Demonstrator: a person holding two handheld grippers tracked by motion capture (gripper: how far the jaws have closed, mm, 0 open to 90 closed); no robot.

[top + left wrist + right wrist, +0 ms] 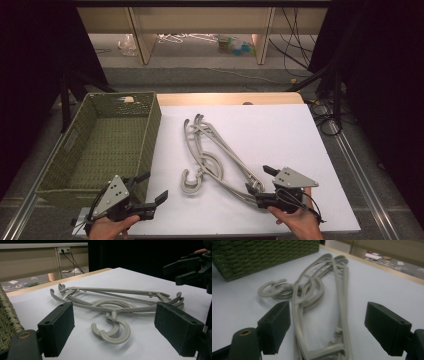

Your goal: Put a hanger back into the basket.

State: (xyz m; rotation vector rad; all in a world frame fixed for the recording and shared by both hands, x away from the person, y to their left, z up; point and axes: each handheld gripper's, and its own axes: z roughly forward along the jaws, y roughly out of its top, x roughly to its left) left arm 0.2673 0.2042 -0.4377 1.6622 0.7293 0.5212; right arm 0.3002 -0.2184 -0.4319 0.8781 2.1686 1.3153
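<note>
Several grey plastic hangers [215, 155] lie stacked on the white table top [280, 130], hooks toward the near left. My right gripper [259, 179] is open at the stack's near right end, and in the right gripper view the hangers [319, 295] run between its wide-apart jaws [330, 327]. My left gripper [154, 186] is open near the front edge, beside the basket's corner. Its jaws [117, 330] frame the hangers' hooks [112, 330] from a short distance, touching nothing. The right gripper [190, 267] shows far right in that view.
A green woven basket [150, 135] stands at the table's left, with nothing visible inside; its wall [262, 255] shows in the right gripper view. Beyond the table are wooden shelving [200, 30], floor clutter and cables. Dark drapes flank both sides.
</note>
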